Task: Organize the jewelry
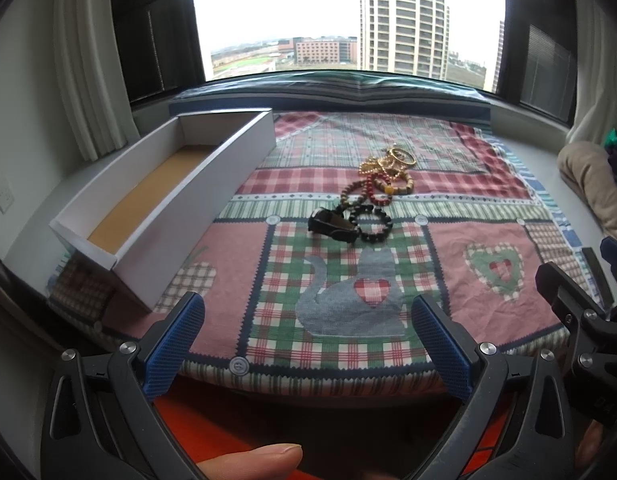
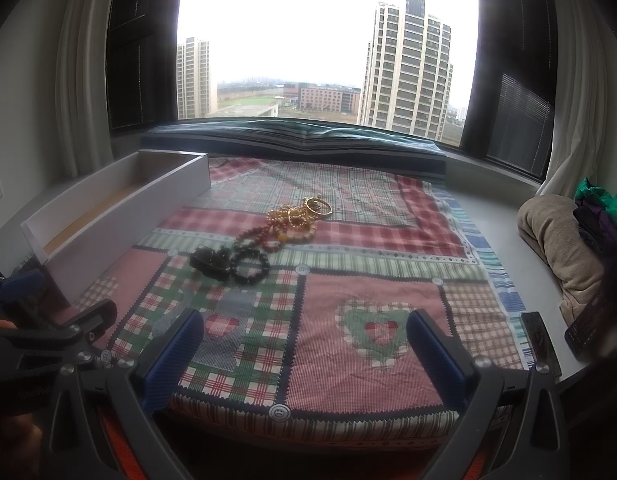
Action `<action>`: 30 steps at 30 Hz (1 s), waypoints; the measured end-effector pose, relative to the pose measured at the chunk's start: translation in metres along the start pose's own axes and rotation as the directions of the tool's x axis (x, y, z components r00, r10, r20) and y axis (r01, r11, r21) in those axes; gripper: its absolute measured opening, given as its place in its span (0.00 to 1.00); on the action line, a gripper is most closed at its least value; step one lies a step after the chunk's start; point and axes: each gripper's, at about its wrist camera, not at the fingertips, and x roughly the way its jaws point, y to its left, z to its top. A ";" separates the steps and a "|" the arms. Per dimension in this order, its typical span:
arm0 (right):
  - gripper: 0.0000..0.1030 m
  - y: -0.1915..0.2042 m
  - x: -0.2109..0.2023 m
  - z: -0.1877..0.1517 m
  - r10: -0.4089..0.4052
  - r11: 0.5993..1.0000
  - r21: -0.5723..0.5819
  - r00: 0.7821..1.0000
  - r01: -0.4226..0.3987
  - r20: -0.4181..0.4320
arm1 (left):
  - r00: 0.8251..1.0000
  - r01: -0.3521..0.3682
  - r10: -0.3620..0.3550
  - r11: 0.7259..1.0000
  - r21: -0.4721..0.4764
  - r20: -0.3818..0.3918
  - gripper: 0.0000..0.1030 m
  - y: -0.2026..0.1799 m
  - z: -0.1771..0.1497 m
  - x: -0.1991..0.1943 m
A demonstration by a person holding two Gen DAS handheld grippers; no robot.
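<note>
A pile of jewelry lies on the patchwork quilt (image 1: 348, 332): gold bangles and chains (image 1: 390, 162), red and tan bead bracelets (image 1: 382, 190), a black bead bracelet (image 1: 374, 224) and a black clip-like piece (image 1: 332, 226). The same pile shows in the right wrist view: gold pieces (image 2: 304, 212), black bead bracelet (image 2: 250, 266). A long white tray (image 1: 212, 184) with a tan floor stands empty at the left (image 2: 120, 216). My left gripper (image 1: 308, 336) is open and empty, short of the pile. My right gripper (image 2: 304, 348) is open and empty over the quilt's near edge.
A folded striped cushion (image 2: 308, 136) lies along the window sill. A beige blanket and clothes (image 2: 560, 240) are heaped at the right. Two dark phones (image 2: 540, 340) lie by the quilt's right edge. A wall socket (image 1: 4, 196) is at the left.
</note>
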 end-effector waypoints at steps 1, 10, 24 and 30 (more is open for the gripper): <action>1.00 0.000 0.000 0.000 0.000 1.000 0.001 1.000 0.000 0.000 | 1.000 0.002 -0.002 1.000 0.001 0.000 1.00 0.000 0.000 0.000; 1.00 0.000 0.000 0.000 -0.001 1.000 0.002 1.000 0.001 -0.002 | 0.999 0.003 -0.004 1.000 0.013 0.041 1.00 -0.004 -0.001 -0.008; 1.00 -0.002 -0.003 0.000 -0.007 1.000 0.013 1.000 0.007 0.010 | 0.999 -0.020 0.019 0.999 0.035 0.050 1.00 -0.009 -0.002 -0.003; 1.00 -0.005 0.001 -0.001 -0.013 1.000 0.020 1.000 0.013 0.007 | 0.999 0.029 -0.029 1.000 0.002 0.027 1.00 -0.005 -0.001 0.000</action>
